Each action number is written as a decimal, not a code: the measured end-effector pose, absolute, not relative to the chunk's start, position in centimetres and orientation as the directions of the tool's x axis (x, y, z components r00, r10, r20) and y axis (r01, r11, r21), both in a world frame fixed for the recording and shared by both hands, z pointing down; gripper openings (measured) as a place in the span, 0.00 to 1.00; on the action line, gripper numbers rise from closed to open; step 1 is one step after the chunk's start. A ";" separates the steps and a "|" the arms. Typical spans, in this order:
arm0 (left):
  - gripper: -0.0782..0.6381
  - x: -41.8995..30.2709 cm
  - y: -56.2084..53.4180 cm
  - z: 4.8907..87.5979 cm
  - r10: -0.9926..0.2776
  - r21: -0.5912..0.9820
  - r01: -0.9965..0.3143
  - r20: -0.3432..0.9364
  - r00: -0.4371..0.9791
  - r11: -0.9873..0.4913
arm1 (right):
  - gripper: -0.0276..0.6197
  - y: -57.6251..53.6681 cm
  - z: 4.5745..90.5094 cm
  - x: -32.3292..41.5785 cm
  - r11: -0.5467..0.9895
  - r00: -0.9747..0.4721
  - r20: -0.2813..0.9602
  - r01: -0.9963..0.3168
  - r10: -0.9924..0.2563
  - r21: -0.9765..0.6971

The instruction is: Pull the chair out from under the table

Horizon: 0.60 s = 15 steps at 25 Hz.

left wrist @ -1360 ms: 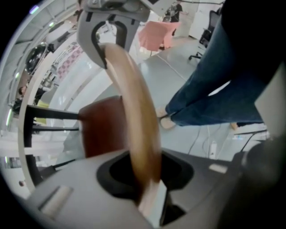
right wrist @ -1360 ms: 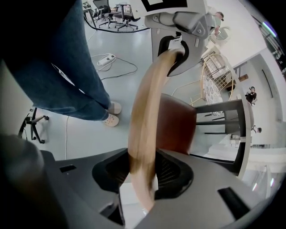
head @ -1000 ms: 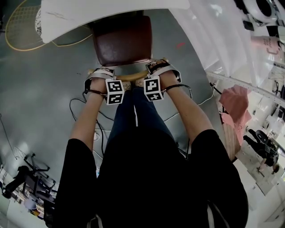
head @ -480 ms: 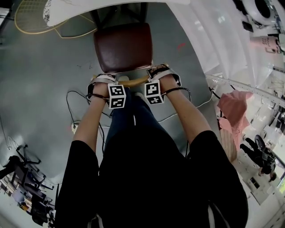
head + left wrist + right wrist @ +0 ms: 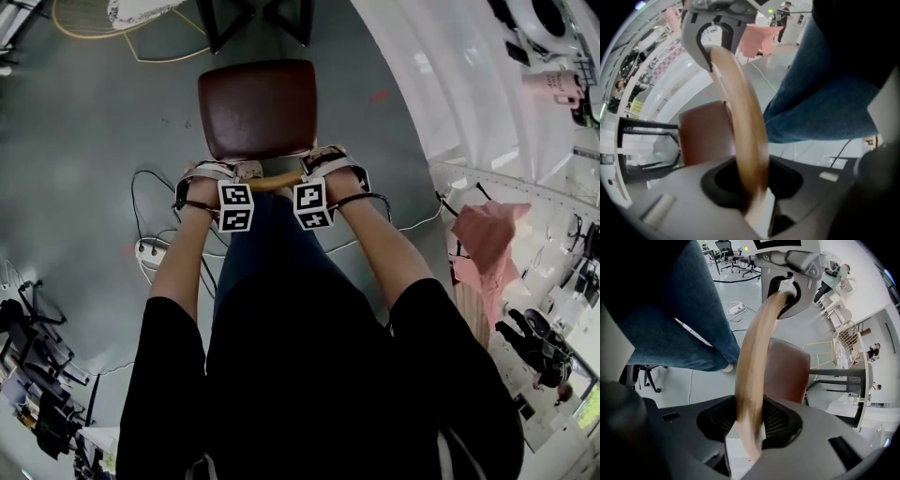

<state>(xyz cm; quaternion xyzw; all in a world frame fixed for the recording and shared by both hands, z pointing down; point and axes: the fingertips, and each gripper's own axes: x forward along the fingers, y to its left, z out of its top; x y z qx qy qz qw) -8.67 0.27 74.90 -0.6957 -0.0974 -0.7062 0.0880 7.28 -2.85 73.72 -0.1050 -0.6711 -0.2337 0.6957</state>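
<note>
The chair has a dark red seat [image 5: 258, 108] and a curved wooden back rail [image 5: 277, 178]. It stands on the grey floor, wholly out from beneath the white table [image 5: 141, 9], whose black legs [image 5: 253, 19] show at the top. My left gripper [image 5: 246, 173] is shut on the rail's left part and my right gripper [image 5: 314, 167] on its right part, both pointing down. In the left gripper view the rail [image 5: 743, 117] runs from my left gripper [image 5: 754, 197] up to the right gripper [image 5: 715, 28]. The right gripper view shows the rail [image 5: 754, 362] clamped in my right gripper [image 5: 747, 432], with the left gripper [image 5: 787, 273] beyond.
The person's jeans-clad legs [image 5: 267, 253] stand right behind the chair back. A white power strip [image 5: 150, 248] with cables lies on the floor at the left. A long white counter [image 5: 441, 66] runs along the right, and a pink chair [image 5: 483, 234] stands near it.
The chair has slid away from the table toward the person. Its seat, partly under the tabletop before, is now fully in the open. Both grippers stayed shut on the rail.
</note>
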 end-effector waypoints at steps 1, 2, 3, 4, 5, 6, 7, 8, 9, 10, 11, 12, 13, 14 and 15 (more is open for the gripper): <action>0.29 -8.5 0.9 74.8 0.013 0.015 0.253 1.000 -0.013 -0.967 | 0.27 -2.3 73.7 7.4 0.866 -0.010 0.983 0.471 -0.185 0.167; 0.29 -8.5 1.4 74.8 0.012 0.014 0.247 1.000 -0.010 -0.969 | 0.27 -1.9 73.6 7.4 0.864 -0.009 0.983 0.474 -0.186 0.168; 0.29 -8.4 1.9 74.8 0.011 0.013 0.243 1.000 -0.010 -0.970 | 0.27 -1.5 73.6 7.5 0.864 -0.007 0.982 0.475 -0.186 0.167; 0.29 -8.3 2.5 74.7 0.012 0.014 0.240 1.000 -0.010 -0.971 | 0.27 -1.0 73.5 7.6 0.864 -0.005 0.983 0.476 -0.185 0.165; 0.29 -8.2 3.0 74.7 0.015 0.017 0.239 1.000 -0.010 -0.971 | 0.27 -0.5 73.5 7.7 0.864 -0.002 0.983 0.476 -0.183 0.162; 0.29 -8.1 3.5 74.7 0.018 0.020 0.239 1.000 -0.010 -0.971 | 0.27 0.0 73.5 7.8 0.865 0.001 0.983 0.475 -0.181 0.159; 0.29 -8.0 4.0 74.7 0.019 0.020 0.238 1.000 -0.010 -0.971 | 0.27 0.4 73.5 7.9 0.866 0.003 0.983 0.475 -0.181 0.158; 0.29 -7.9 4.4 74.7 0.017 0.019 0.237 1.000 -0.008 -0.971 | 0.27 0.8 73.5 8.0 0.865 0.005 0.983 0.476 -0.183 0.158; 0.29 -7.7 4.9 74.7 0.015 0.016 0.234 1.000 -0.006 -0.972 | 0.27 1.2 73.5 8.1 0.864 0.008 0.983 0.477 -0.185 0.159; 0.29 -7.6 5.4 74.7 0.013 0.013 0.231 1.000 -0.002 -0.973 | 0.27 1.6 73.6 8.3 0.863 0.012 0.982 0.480 -0.187 0.159; 0.29 -7.4 6.0 74.7 0.011 0.010 0.228 1.000 0.002 -0.974 | 0.27 2.1 73.6 8.4 0.862 0.017 0.982 0.482 -0.189 0.158; 0.29 -7.3 6.6 74.8 0.007 0.006 0.227 1.000 0.006 -0.974 | 0.27 2.7 73.7 8.5 0.861 0.022 0.981 0.483 -0.191 0.157; 0.29 -7.2 7.2 74.8 0.003 0.000 0.229 1.000 0.010 -0.974 | 0.27 3.4 73.7 8.6 0.862 0.027 0.981 0.483 -0.192 0.156; 0.29 -7.2 7.8 74.7 -0.002 -0.005 0.233 1.000 0.013 -0.972 | 0.27 4.1 73.8 8.7 0.863 0.031 0.981 0.481 -0.193 0.155; 0.29 -7.2 8.5 74.7 -0.006 -0.010 0.239 1.000 0.015 -0.971 | 0.27 4.8 73.8 8.7 0.865 0.036 0.980 0.478 -0.195 0.155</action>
